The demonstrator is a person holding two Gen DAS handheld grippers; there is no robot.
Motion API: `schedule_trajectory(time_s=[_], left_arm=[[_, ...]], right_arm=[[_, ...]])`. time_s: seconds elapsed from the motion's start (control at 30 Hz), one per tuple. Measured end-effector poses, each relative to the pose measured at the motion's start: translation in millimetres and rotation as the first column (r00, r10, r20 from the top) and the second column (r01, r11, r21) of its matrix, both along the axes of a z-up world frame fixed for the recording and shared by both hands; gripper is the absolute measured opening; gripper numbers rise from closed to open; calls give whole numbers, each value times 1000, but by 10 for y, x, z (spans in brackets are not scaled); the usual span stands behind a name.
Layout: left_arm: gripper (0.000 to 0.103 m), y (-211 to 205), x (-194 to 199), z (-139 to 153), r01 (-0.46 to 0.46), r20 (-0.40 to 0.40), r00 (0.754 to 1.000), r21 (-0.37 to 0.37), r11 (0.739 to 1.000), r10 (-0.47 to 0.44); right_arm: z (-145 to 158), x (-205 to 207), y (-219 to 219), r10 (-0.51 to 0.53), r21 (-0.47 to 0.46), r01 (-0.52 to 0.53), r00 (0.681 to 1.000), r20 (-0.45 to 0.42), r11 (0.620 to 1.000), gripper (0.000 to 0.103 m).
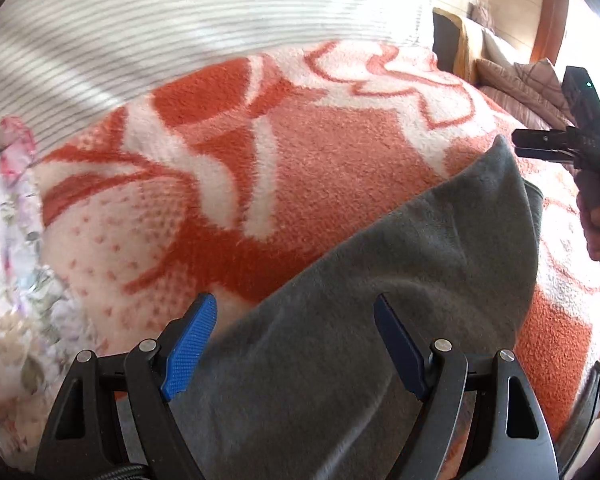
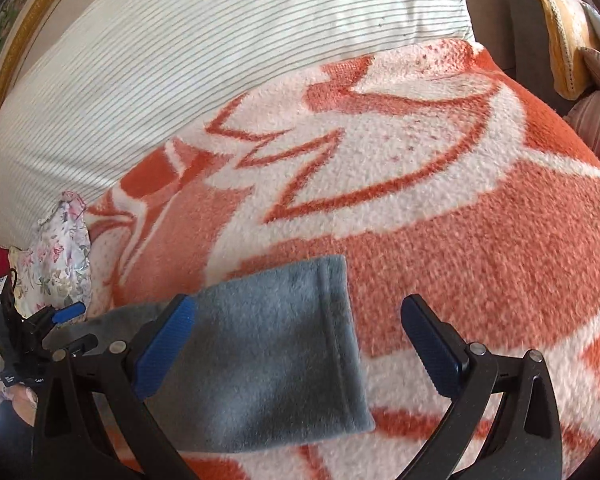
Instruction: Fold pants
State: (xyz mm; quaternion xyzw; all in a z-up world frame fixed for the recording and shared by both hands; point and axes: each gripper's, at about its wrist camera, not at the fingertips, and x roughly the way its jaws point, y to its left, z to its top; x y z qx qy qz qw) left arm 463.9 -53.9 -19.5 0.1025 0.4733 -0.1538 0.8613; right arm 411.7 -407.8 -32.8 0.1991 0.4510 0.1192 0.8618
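Left tongs (image 1: 296, 340), right tongs (image 2: 298, 344) spread wide over pants (image 2: 268, 352), gripping nothing.

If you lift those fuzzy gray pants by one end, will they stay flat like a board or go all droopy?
Probably droopy: the gray pants lie soft and creased on the orange blanket, following its bumps. They look like fleece, so likely light. The fuzzy nap should grip rather than slide, though that is a guess from looks.

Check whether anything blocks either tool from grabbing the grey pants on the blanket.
Nothing visible does. The left tool and right tool both hang open right over the grey pants, which lie bare on the orange blanket.
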Motion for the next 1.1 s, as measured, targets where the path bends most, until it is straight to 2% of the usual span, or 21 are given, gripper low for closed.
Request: schedule_trajectory(time_s=[0.1, 0.13, 0.17, 0.2, 0.23, 0.27, 0.3, 0.33, 0.43, 0.7, 0.9, 1.1], left_arm=[[82, -66, 152, -195, 14, -59, 998, 57, 998, -11], [83, -80, 193, -292, 10, -84, 996, 87, 996, -2], [83, -74, 218, -350, 9, -102, 995, 85, 996, 0], [76, -50, 220, -343, 6, -99, 995, 57, 998, -1], [59, -30, 216, -320, 13, -104, 994, 22, 1000, -11], [49, -20, 198, -295, 23, -116, 993, -8, 1000, -23], [25, -16, 173, -269, 28, -119, 992, -23, 999, -31], [10, -23, 139, -244, 38, -122, 992, -26, 999, -41], [6, -66, -52, -154, 70, -103, 992, -6, 998, -70], [6, -43, -993, 254, 143, -33, 989, -74, 987, -146], [6, -62, -1754, 392, 152, -32, 987, -112, 982, -157], [6, -28, -2444, 560, 161, -1, 987, -148, 976, -162]], right_arm=[[-114, 139, 104, 38, -59, -40, 999, -28, 997, 102], [-157, 169, 145, 53, -83, -56, 998, -36, 995, 99], [-194, 193, 182, 69, -95, -73, 997, -44, 993, 86], [-217, 191, 228, 77, -124, -83, 996, -46, 989, 77], [-206, 173, 243, 70, -162, -75, 997, -36, 984, 61], [-191, 159, 229, 71, -167, -74, 997, -27, 983, 45], [-168, 127, 207, 77, -135, -79, 997, -16, 988, 36], [-148, 89, 176, 87, -82, -87, 996, -6, 993, 25], [-49, -82, 146, 80, -64, -78, 996, 30, 995, 23], [234, -843, -8, 44, 93, -53, 994, 99, 994, 23], [353, -1496, 30, 71, 131, -86, 991, 115, 988, 23], [350, -2176, 31, 78, 179, -102, 988, 134, 978, 23]])
